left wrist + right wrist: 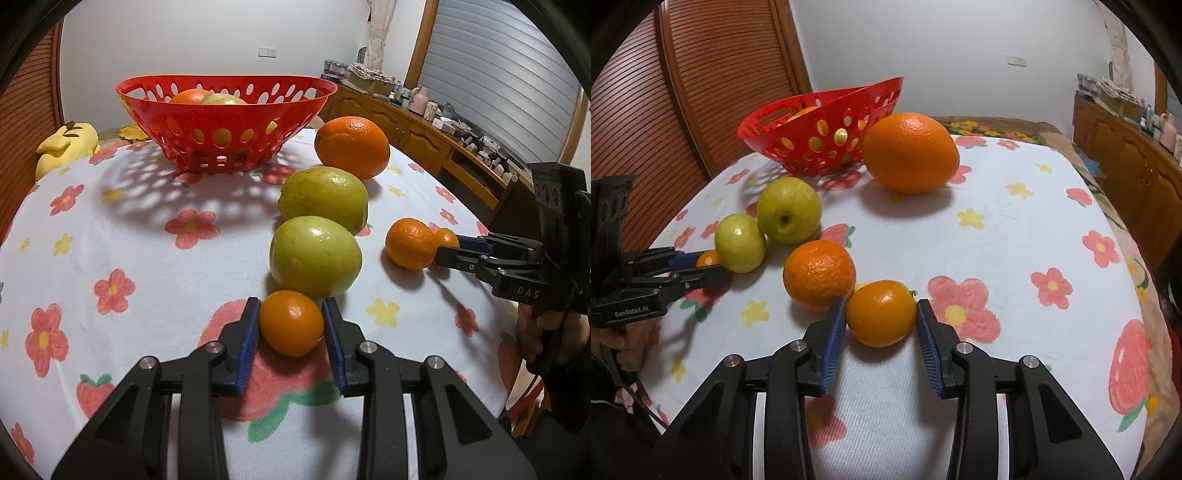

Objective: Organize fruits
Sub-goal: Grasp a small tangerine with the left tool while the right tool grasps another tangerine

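My left gripper (pixel 291 312) is shut on a small orange (pixel 291 323) that rests on the flowered cloth. Two green apples (pixel 316 254) (pixel 324 197) and a large orange (pixel 352 146) lie in a row beyond it. My right gripper (pixel 881 310) is closed around another small orange (pixel 881 313), its pads touching both sides. A medium orange (pixel 819 273) sits just left of it. The red perforated basket (pixel 225 110) stands at the far side and holds an orange and a green fruit. The right gripper (pixel 452 245) also shows at the right of the left wrist view.
The table carries a white cloth (pixel 110 229) with red and yellow flowers. A yellow plush toy (pixel 66 144) lies at the far left edge. A wooden cabinet (pixel 424 136) with clutter runs along the right. A slatted wooden door (pixel 701 92) stands behind the basket.
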The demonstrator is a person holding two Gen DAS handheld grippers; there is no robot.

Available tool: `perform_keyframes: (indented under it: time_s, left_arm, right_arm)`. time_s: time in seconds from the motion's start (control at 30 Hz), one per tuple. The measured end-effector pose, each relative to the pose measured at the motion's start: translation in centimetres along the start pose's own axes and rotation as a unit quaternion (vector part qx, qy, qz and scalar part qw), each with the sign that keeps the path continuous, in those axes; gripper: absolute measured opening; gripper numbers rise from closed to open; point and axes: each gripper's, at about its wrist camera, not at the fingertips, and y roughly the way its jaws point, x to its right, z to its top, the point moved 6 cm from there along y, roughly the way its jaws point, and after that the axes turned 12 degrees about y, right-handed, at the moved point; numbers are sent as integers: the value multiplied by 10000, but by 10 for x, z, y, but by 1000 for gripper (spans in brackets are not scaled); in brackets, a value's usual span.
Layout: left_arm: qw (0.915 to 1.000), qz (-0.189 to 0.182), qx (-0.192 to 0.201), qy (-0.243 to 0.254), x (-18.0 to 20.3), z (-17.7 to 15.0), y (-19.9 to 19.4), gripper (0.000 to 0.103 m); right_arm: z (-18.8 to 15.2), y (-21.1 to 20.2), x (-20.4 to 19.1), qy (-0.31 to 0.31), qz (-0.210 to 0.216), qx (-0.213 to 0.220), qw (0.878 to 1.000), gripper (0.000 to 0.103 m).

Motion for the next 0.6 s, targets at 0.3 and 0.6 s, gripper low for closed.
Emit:
perform_keyframes:
  time_s: [0.3,0.6]
  left_arm:
    - [10000,26,64,-1,0,3,-5,31]
    - [9998,79,197,-6,-3,10,-17,31]
  right_arm:
    - [0,-2,1,46,43,28,10000,37]
    - [2,-8,-1,44,48,85,9999,37]
